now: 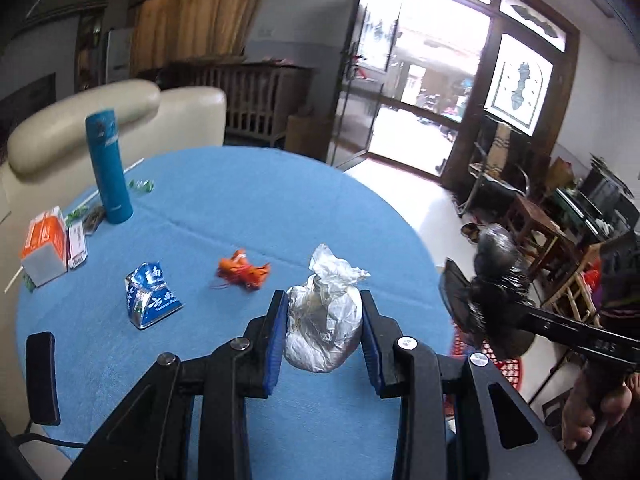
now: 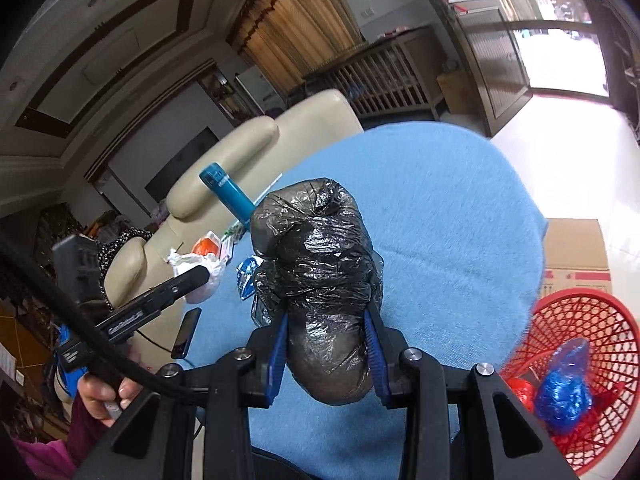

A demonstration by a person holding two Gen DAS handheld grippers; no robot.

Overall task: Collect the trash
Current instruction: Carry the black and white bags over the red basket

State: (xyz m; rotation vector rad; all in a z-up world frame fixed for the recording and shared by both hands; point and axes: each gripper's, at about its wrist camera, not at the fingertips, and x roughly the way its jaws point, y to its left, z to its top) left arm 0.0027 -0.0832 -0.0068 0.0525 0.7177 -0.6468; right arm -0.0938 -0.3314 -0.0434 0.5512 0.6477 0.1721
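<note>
Black crinkled plastic wraps the bundle (image 2: 320, 280) that the right gripper (image 2: 326, 344) clamps between its blue pads, held up over the near edge of the round table (image 2: 460, 220). The left gripper (image 1: 324, 332) is clenched on a white plastic bundle (image 1: 326, 320), also lifted above the near part of the blue tablecloth. Beyond it on the cloth lie an orange wrapper (image 1: 242, 270) and a crushed blue carton (image 1: 150, 294). Toward the far left edge stand a teal flask (image 1: 109, 166) and an orange box (image 1: 44, 246). A black phone (image 1: 40, 376) lies at the near left edge. Beside the table's right edge, a red basket (image 2: 580, 320) holds a blue bag (image 2: 564, 392) and something red. A cream sofa (image 1: 120, 108) sits behind the table.
</note>
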